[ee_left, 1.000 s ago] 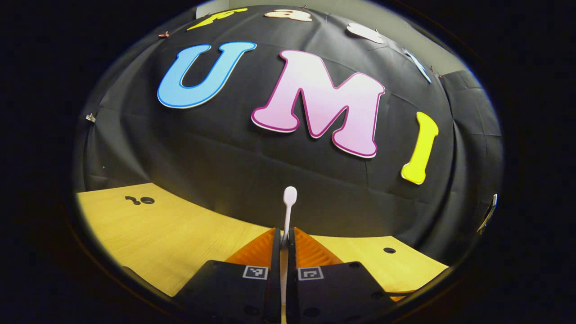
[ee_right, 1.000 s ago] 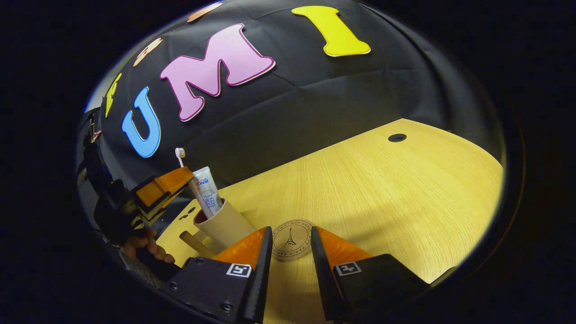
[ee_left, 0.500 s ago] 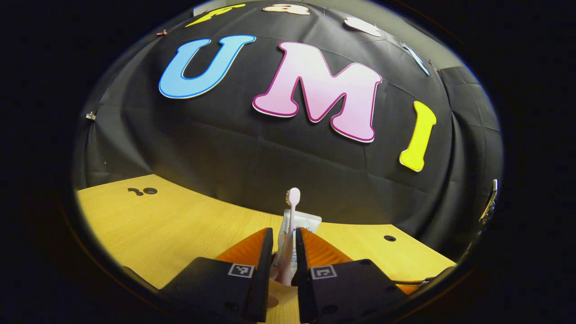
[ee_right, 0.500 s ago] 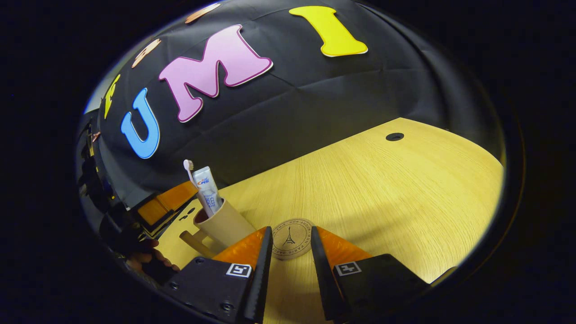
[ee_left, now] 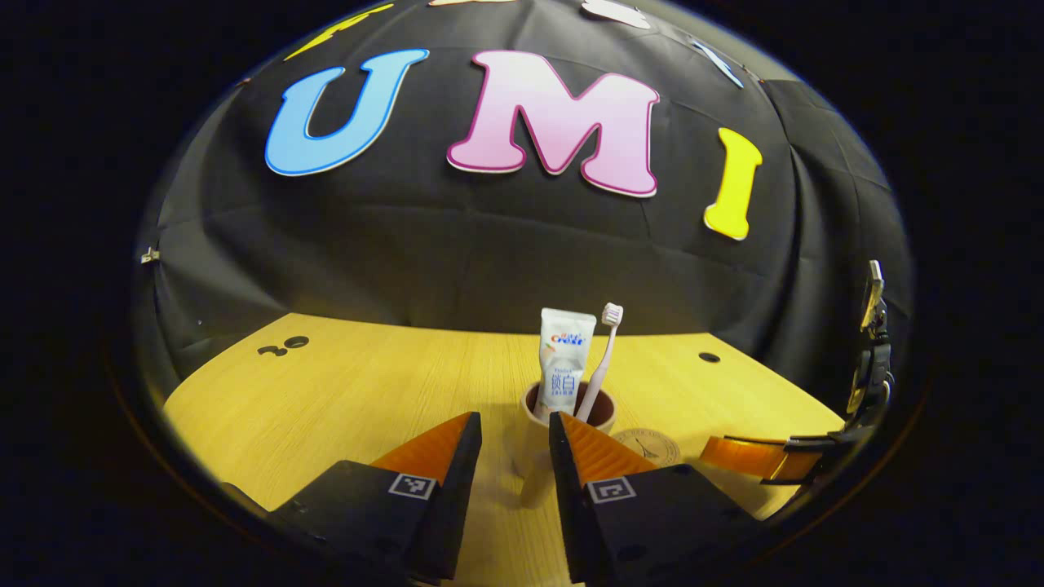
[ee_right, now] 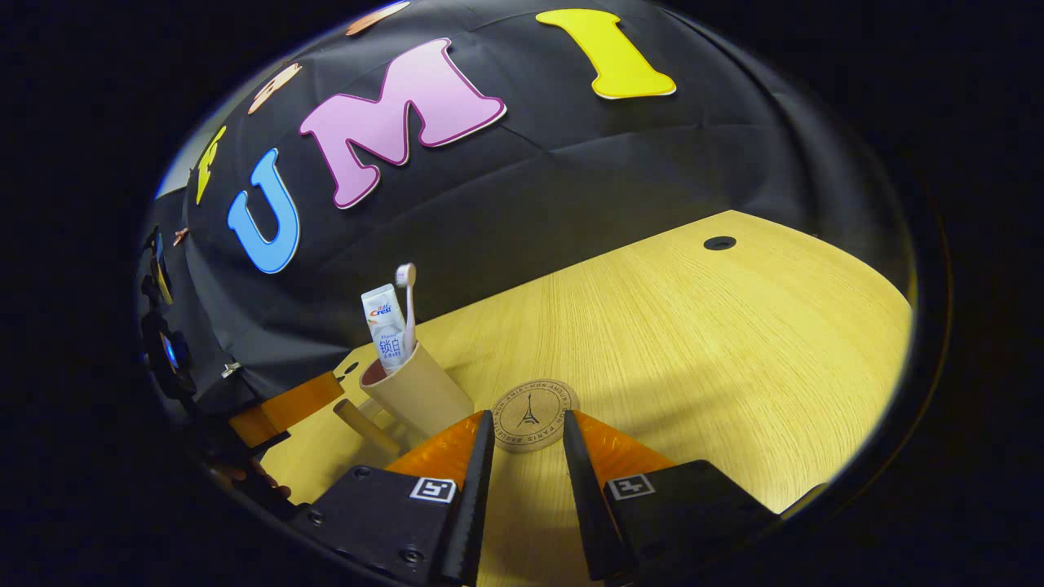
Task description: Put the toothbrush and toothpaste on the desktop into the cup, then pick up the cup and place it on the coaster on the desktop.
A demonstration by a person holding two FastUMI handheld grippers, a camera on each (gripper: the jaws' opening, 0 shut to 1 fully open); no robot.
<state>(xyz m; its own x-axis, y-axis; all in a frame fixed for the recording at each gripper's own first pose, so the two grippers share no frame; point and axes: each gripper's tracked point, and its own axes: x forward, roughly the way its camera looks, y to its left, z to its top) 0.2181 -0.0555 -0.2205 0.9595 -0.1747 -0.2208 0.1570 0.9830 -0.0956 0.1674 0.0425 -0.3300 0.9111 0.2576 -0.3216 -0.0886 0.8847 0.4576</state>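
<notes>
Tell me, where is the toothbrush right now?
The toothbrush stands in the cup, right of the toothpaste, in the left gripper view.

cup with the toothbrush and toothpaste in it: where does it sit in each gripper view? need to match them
Left gripper view: the cup stands low at centre, just past the open left gripper.
Right gripper view: the cup stands lower left, left of the open right gripper.
Shared landmark: the round coaster lies on the desktop beside the cup.
</notes>
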